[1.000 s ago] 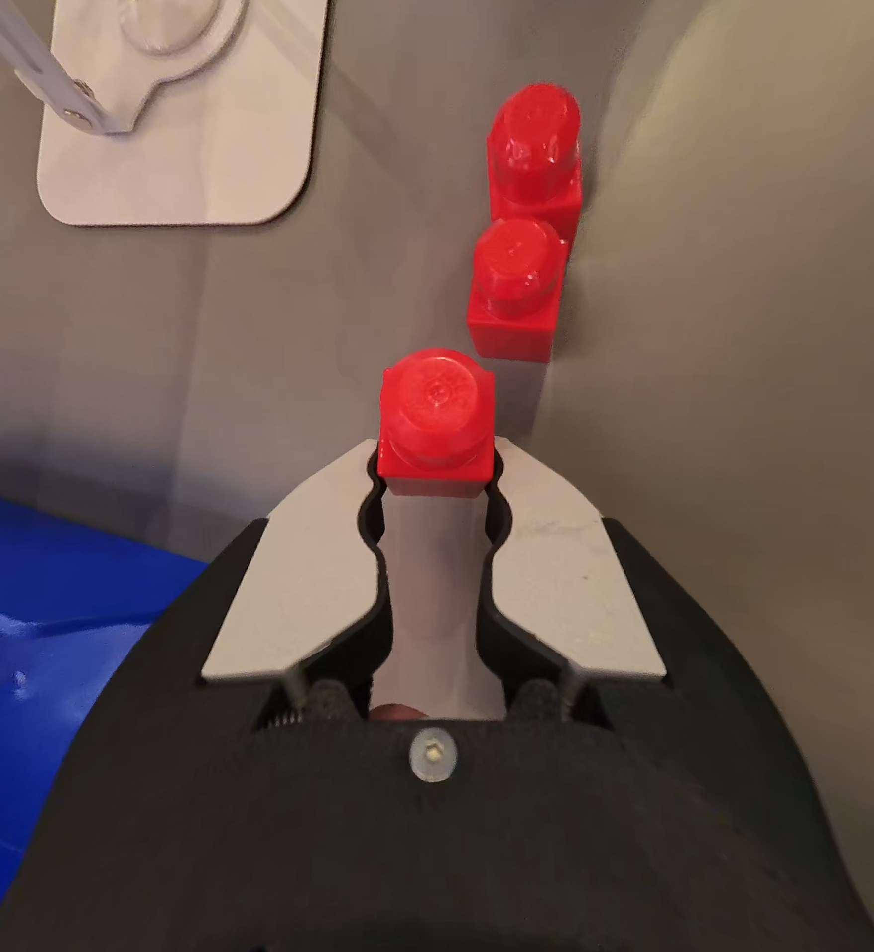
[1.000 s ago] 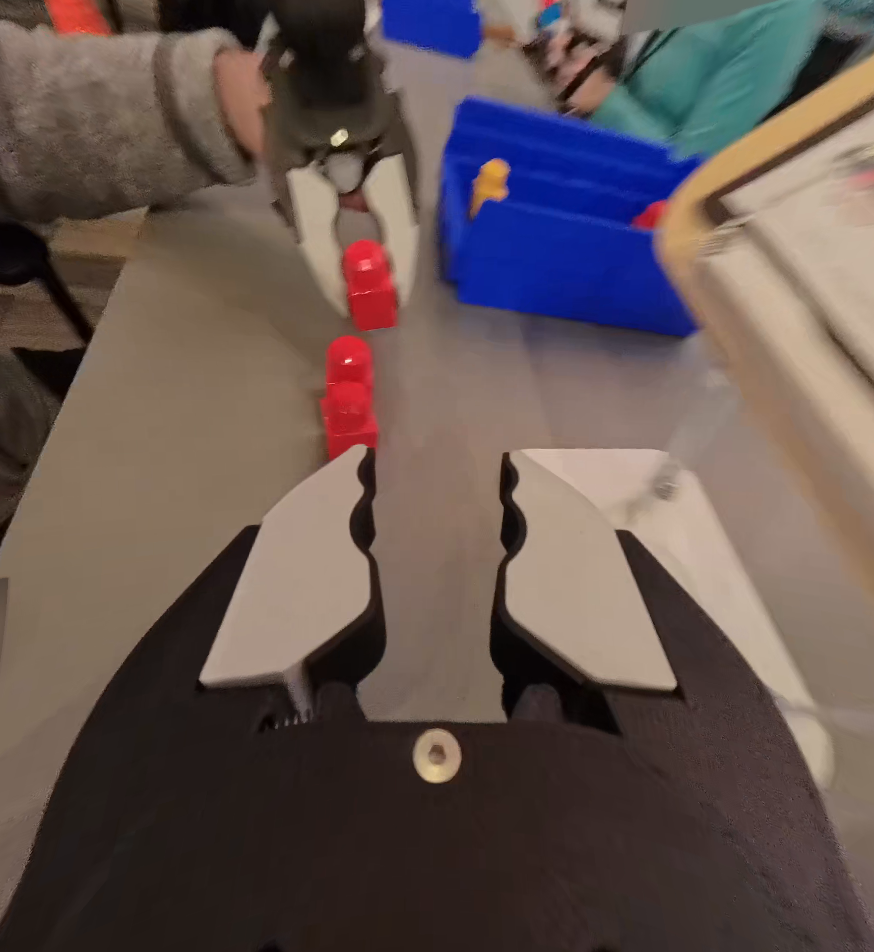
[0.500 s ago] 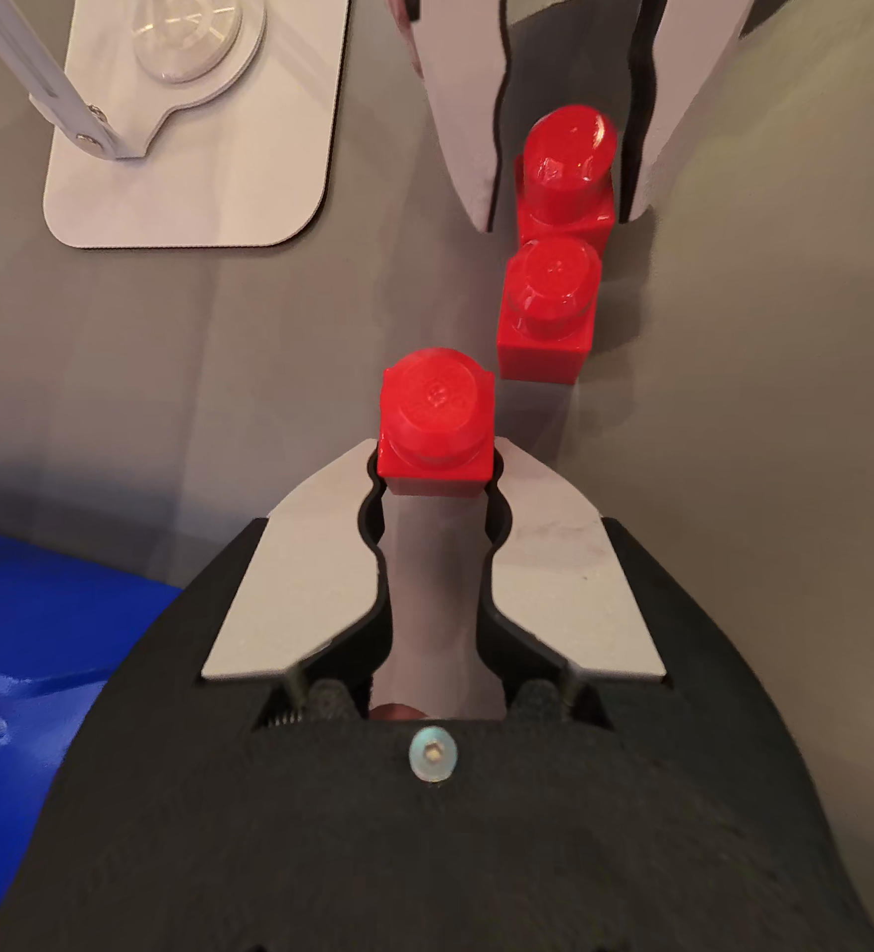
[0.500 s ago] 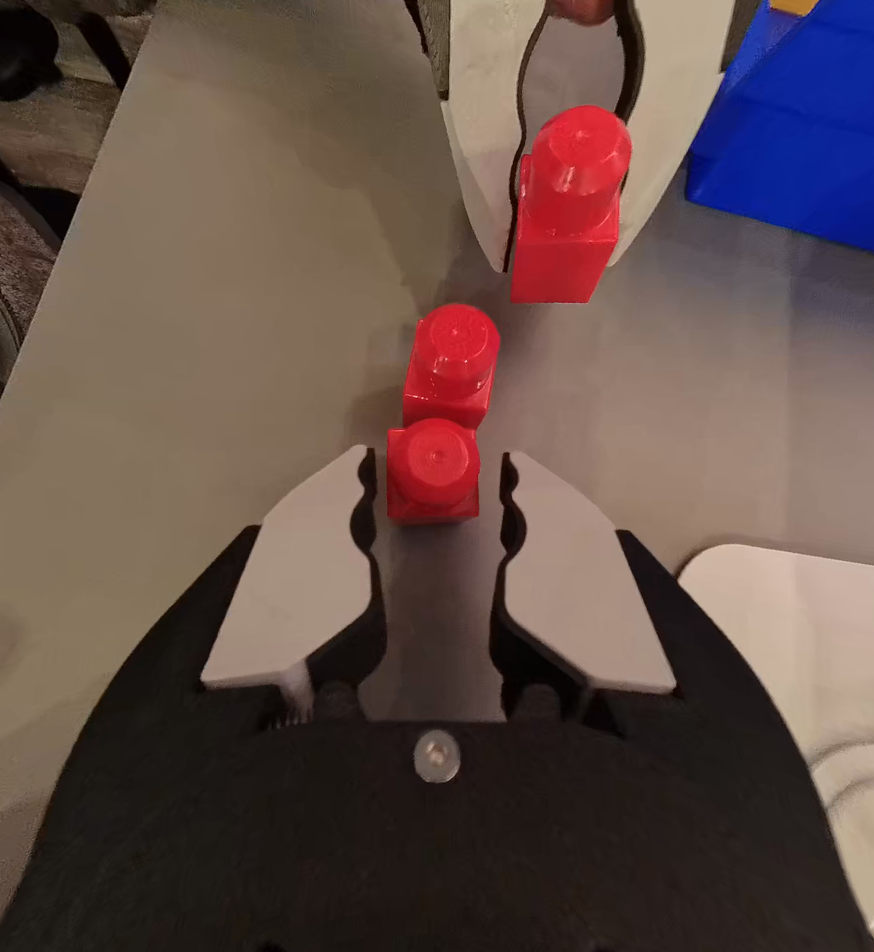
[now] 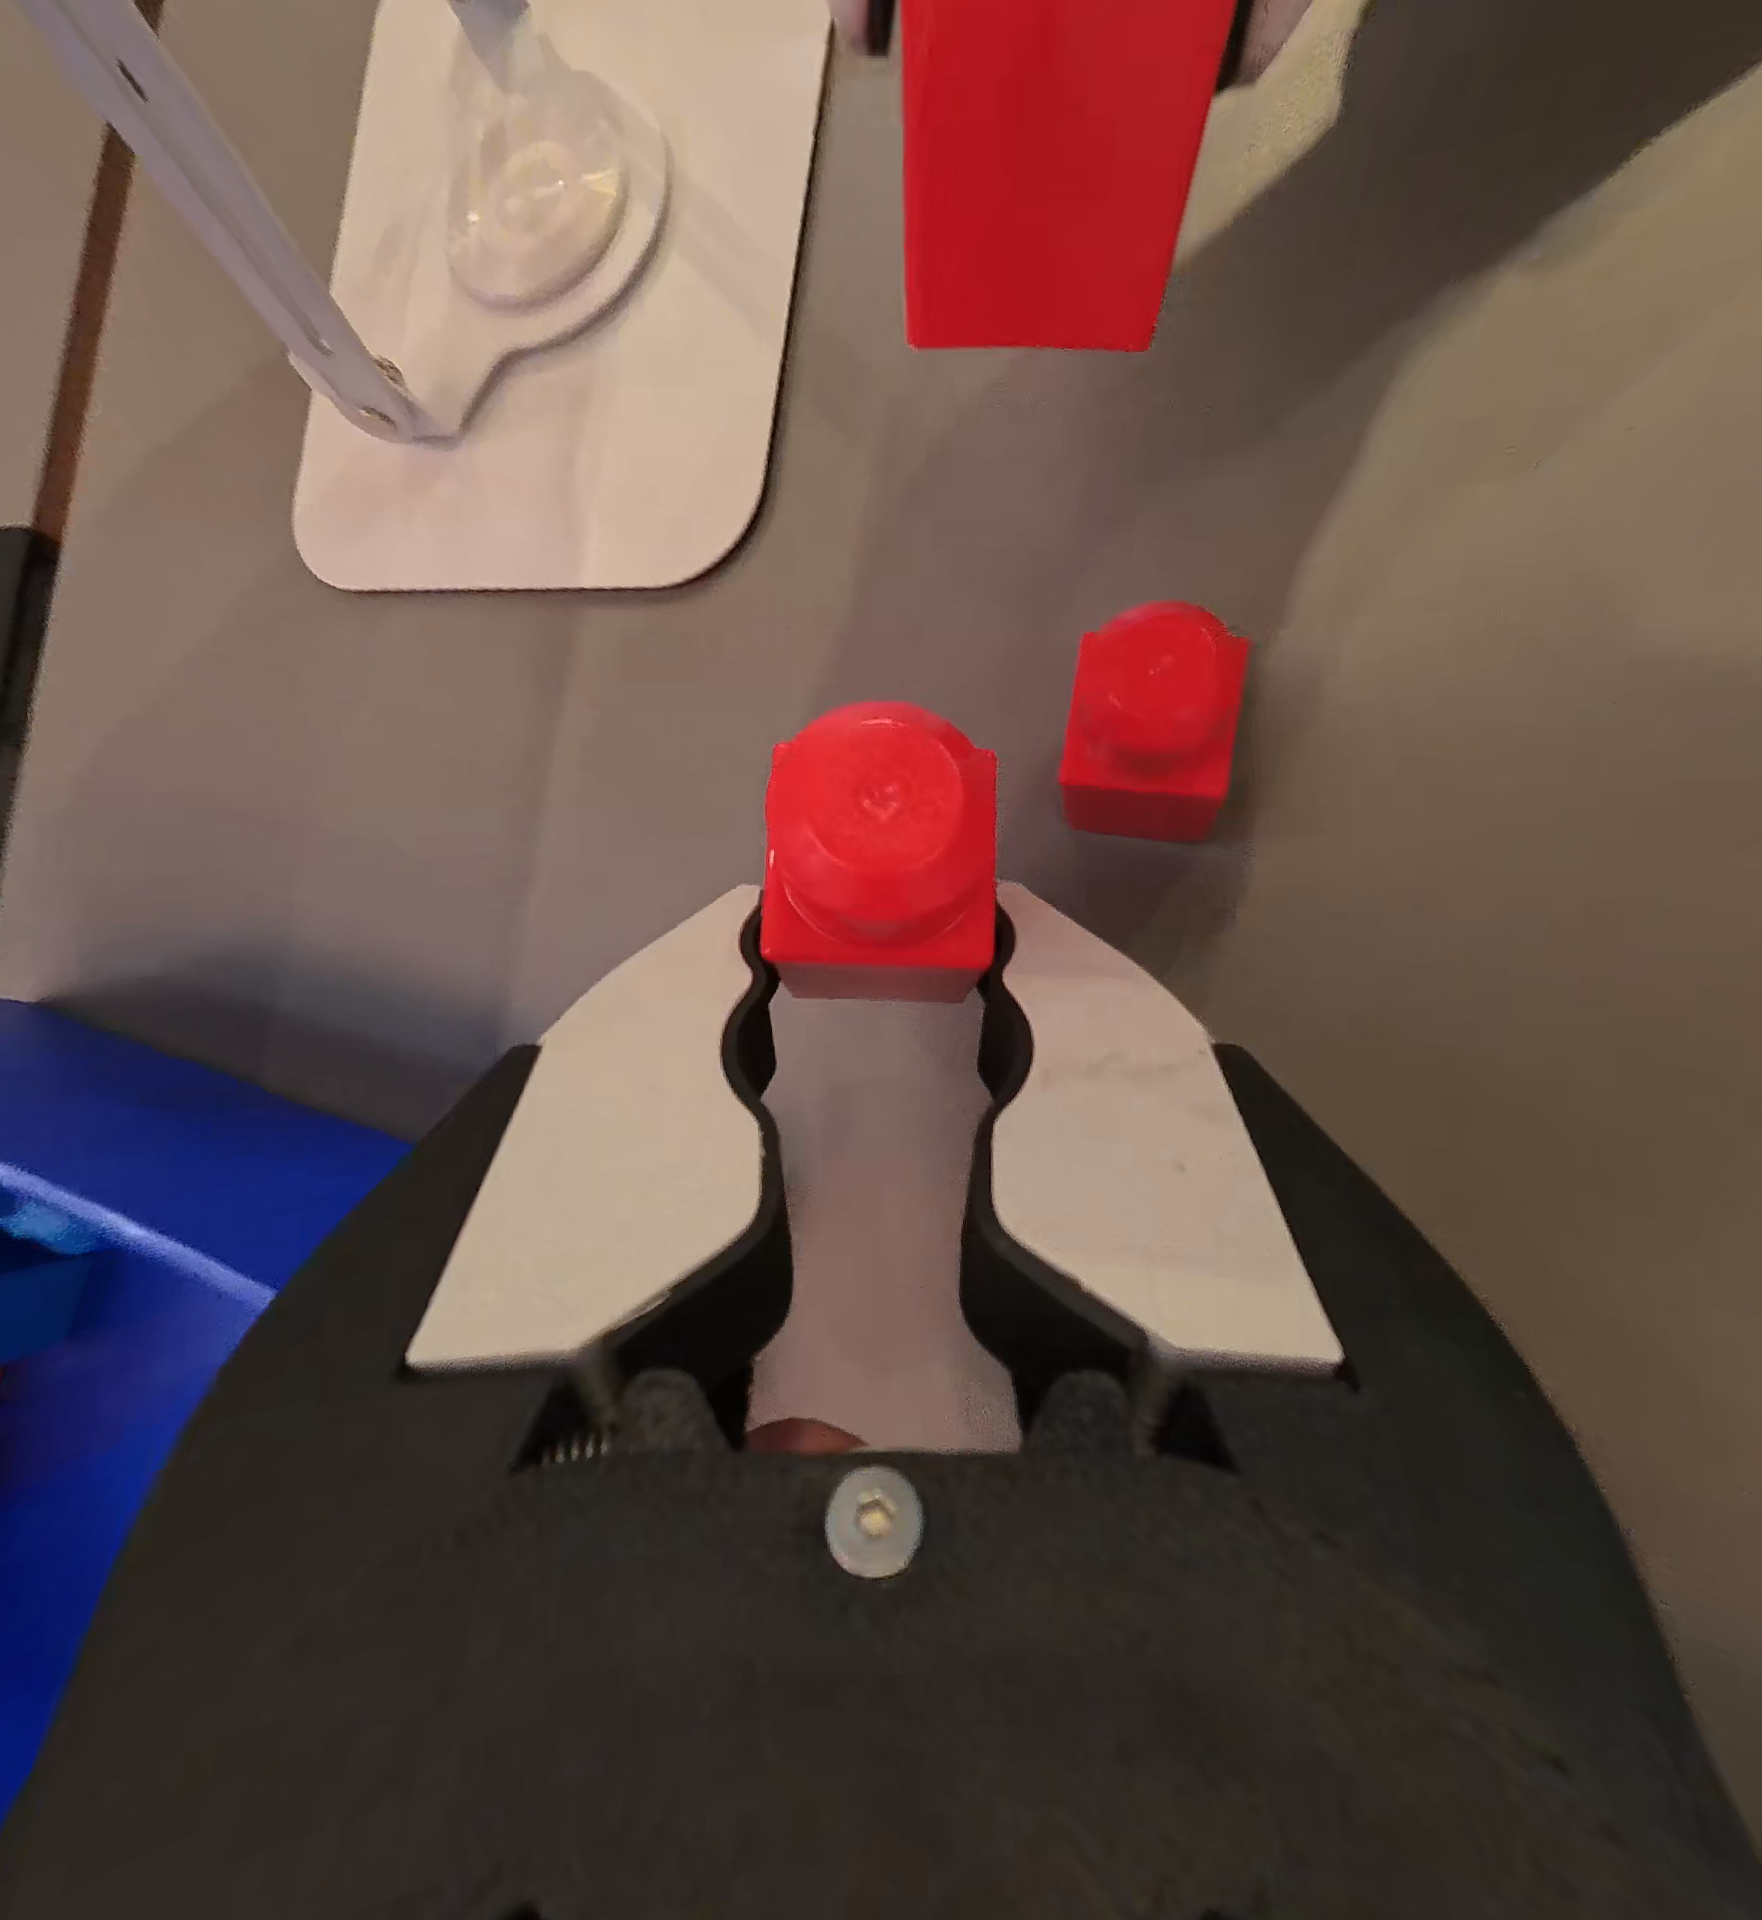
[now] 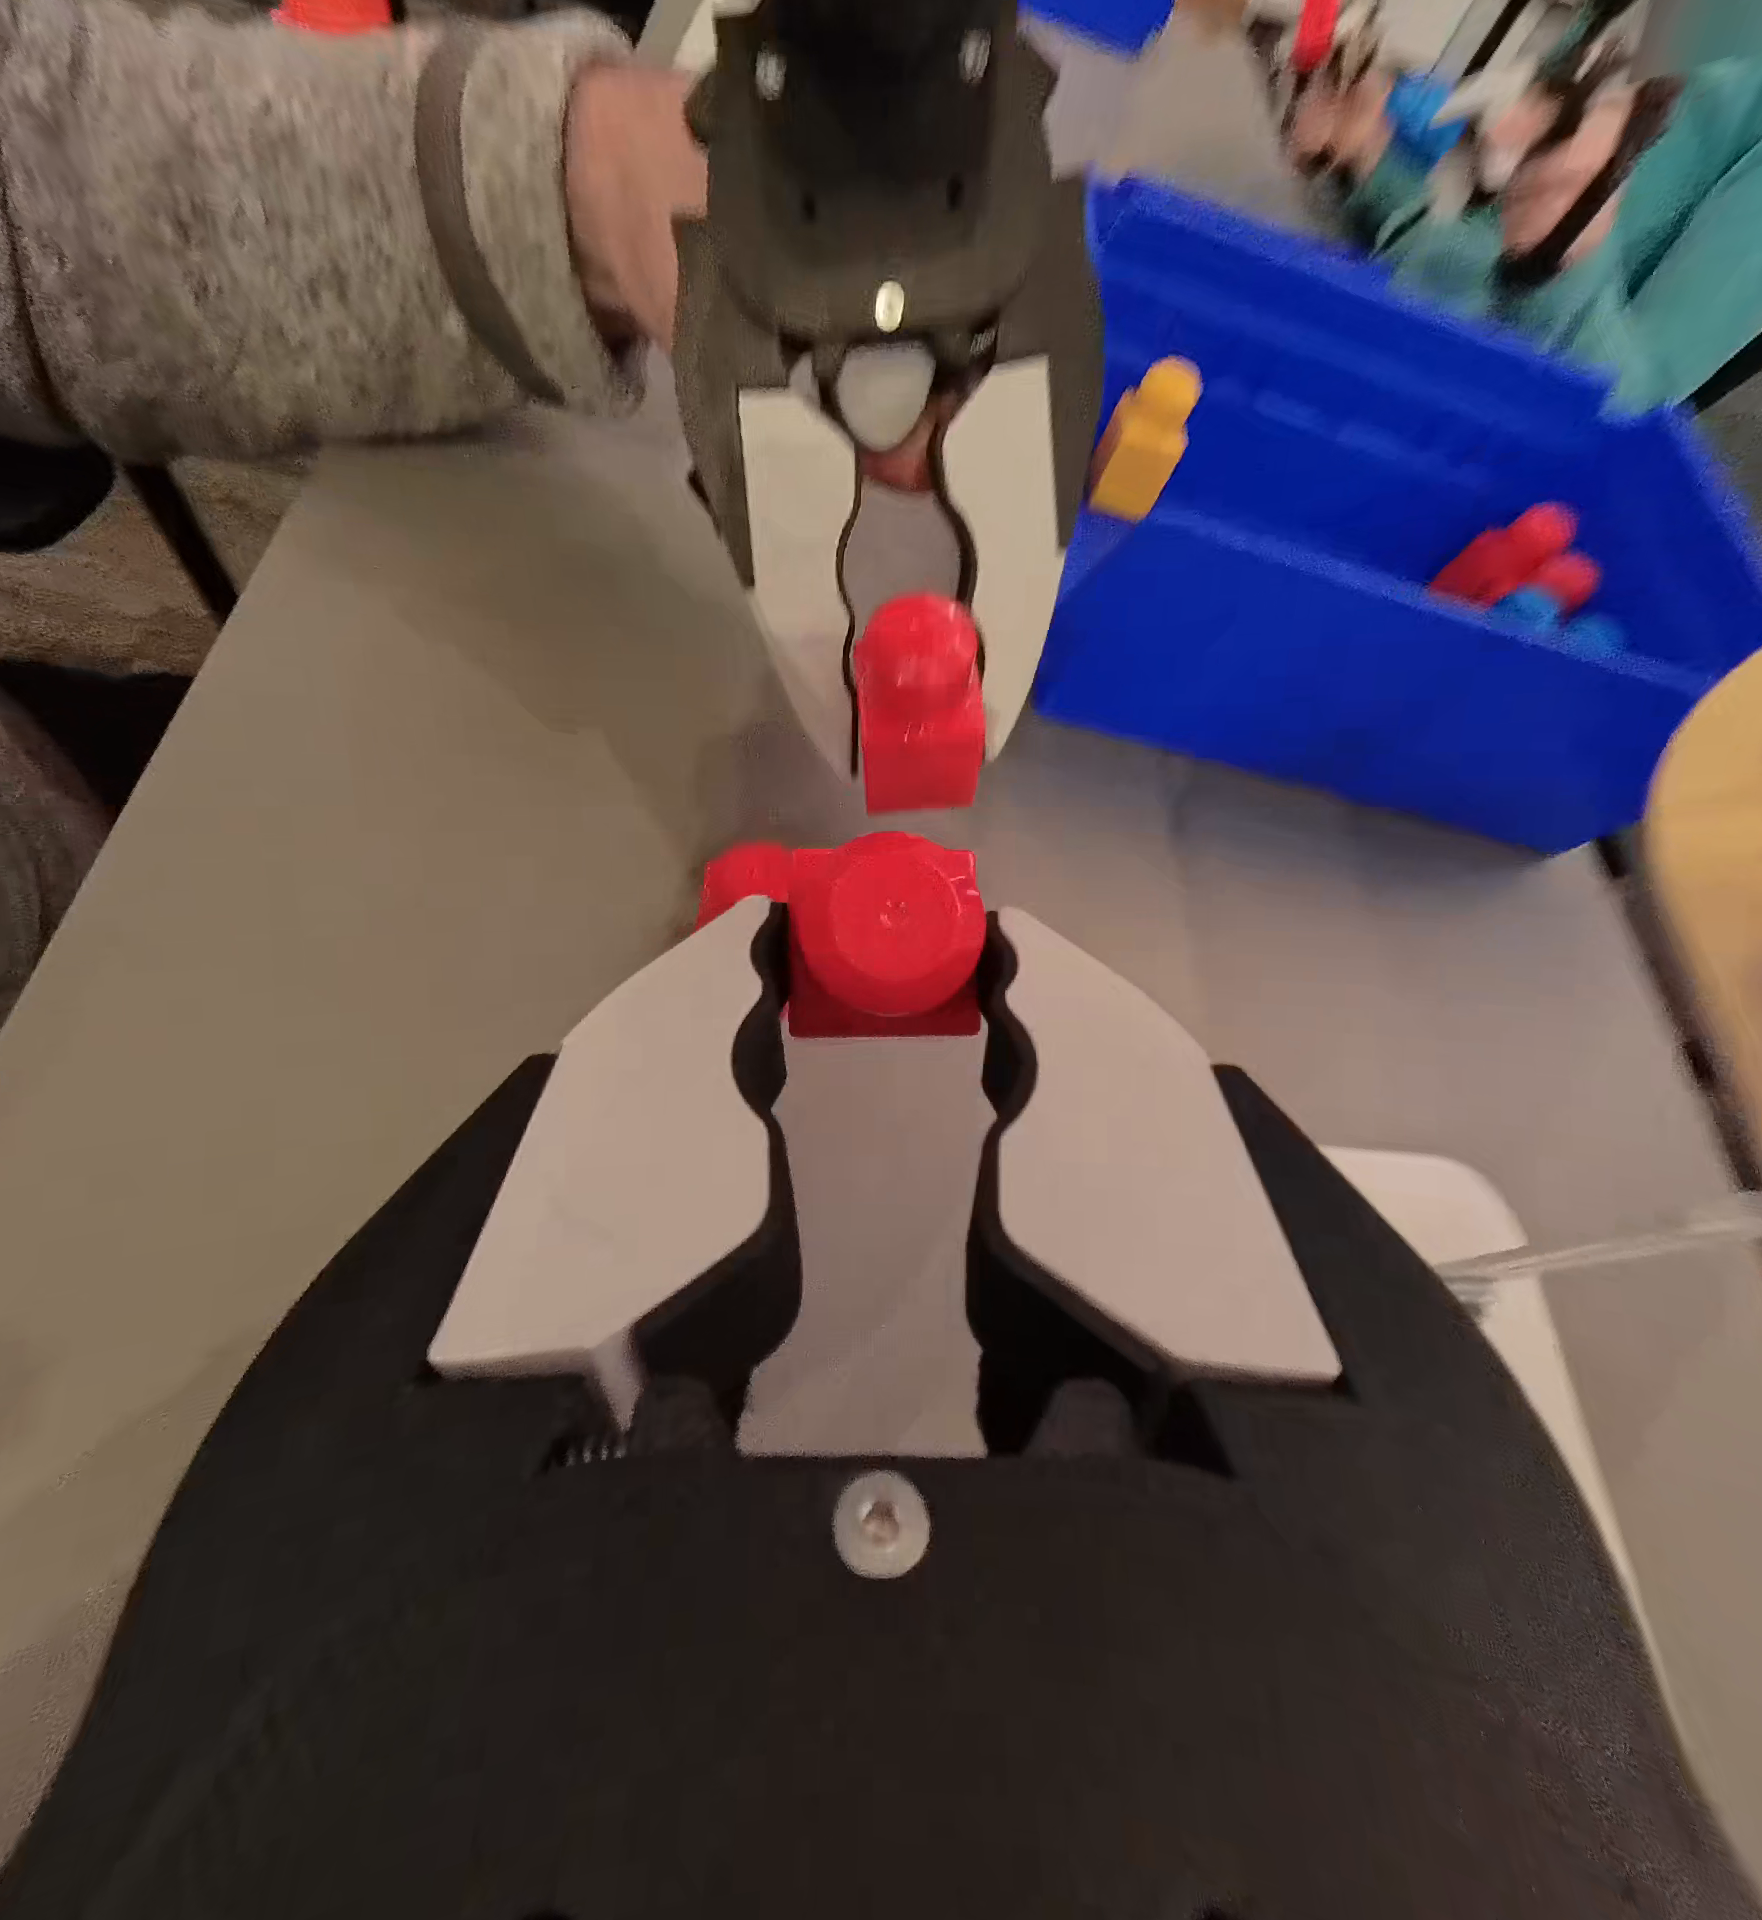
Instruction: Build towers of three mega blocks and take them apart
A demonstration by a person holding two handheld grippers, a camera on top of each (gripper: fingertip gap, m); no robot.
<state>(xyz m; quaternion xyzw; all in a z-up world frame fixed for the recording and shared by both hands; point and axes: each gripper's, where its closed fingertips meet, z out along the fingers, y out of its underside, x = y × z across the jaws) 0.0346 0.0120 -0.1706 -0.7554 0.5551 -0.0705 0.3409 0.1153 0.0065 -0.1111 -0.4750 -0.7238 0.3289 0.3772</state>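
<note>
Gripping one red mega block [image 5: 877, 862] between its fingertips, the left gripper [image 5: 879, 935] is holding it clear of the grey table [image 5: 441, 779], both pads pressing against the block's square base. The right gripper [image 6: 882, 966] is clamping a second red mega block [image 6: 887, 935] in the same manner, stud facing its camera, pads bearing on both sides of the base. In the left wrist view this second block is appearing large and raised at the far edge [image 5: 1048, 177]. A third red mega block [image 5: 1152, 717] is standing upright on the table, apart from both grippers, just right of the left gripper's block. A blue bin [image 6: 1376, 644] is sitting at the far right in the right wrist view, containing a yellow block [image 6: 1147, 436] and further red and blue blocks. A white stand base [image 5: 555, 343] is resting on the table at the far left in the left wrist view. A grey-sleeved arm [image 6: 233, 208] is holding the left gripper.
</note>
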